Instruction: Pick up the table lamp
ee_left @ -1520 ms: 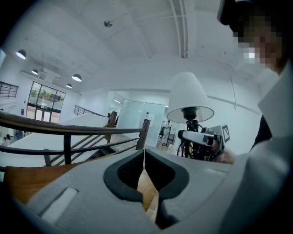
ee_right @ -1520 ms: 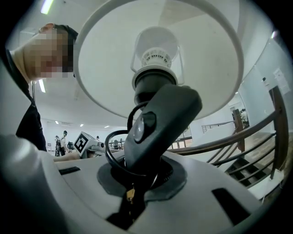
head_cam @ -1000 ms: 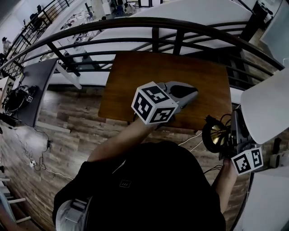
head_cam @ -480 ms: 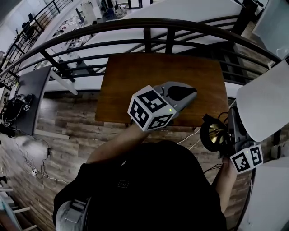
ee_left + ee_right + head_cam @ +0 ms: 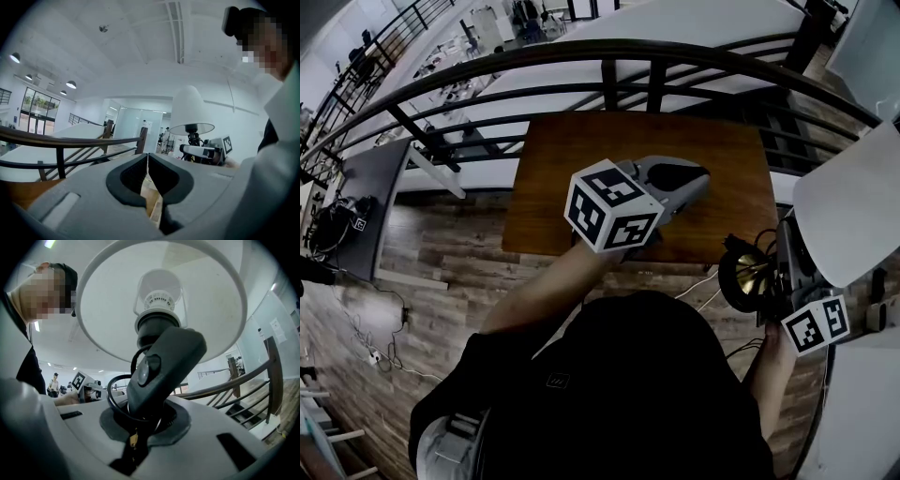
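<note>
Wood-plank flooring (image 5: 441, 272) and a dark curved railing (image 5: 609, 47) frame the head view. A brown table (image 5: 572, 159) lies beneath the left tongs (image 5: 698, 180), its top bare all around them. Well to their right, past the table's right edge, the right tongs (image 5: 766, 291) meet the table lamp (image 5: 848, 211). Its white shade spreads just beyond them, and a brass part shows just beside them. In the left gripper view, the left tongs (image 5: 147, 171) are closed, with nothing between the pads. Ahead and to their right the table lamp (image 5: 188, 110) stands upright above the right tongs (image 5: 199, 150). The railing (image 5: 61, 143) runs along their left, with open hall beyond it. In the right gripper view, the right tongs (image 5: 140, 423) are clamped on the lamp's dark stem piece, and a loop of black cord (image 5: 110, 397) hangs just beside it. The shade (image 5: 159, 301) fills the space directly above, and the railing (image 5: 262, 376) crosses to their right.
</note>
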The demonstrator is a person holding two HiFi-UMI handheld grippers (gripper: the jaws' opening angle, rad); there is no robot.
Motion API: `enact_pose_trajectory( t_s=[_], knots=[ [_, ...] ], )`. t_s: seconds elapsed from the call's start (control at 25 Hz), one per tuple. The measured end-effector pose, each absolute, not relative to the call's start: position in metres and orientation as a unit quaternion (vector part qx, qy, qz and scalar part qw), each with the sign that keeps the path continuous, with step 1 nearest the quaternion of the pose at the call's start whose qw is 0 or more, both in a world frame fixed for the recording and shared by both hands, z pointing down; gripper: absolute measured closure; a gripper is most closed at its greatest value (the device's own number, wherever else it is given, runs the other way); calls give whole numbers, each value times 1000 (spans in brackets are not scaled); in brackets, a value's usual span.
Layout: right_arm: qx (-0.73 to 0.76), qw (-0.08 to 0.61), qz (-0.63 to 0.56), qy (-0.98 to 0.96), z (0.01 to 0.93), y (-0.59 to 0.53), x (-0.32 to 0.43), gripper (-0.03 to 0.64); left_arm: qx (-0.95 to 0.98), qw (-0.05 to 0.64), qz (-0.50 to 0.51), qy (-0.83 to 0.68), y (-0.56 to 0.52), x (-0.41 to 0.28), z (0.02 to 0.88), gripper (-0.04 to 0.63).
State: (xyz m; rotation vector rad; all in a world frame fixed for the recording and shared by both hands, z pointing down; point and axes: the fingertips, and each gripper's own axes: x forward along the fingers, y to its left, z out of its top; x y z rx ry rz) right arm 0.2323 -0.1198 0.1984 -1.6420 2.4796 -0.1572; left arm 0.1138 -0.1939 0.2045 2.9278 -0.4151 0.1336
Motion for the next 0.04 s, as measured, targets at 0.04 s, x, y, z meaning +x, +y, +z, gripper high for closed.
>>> enact_pose_trajectory(
  t_s=[0.04],
  knots=[
    [-550,82,-53,830,198,-119,232,569,985,88,44,-143,-195,112,202,578]
  ],
)
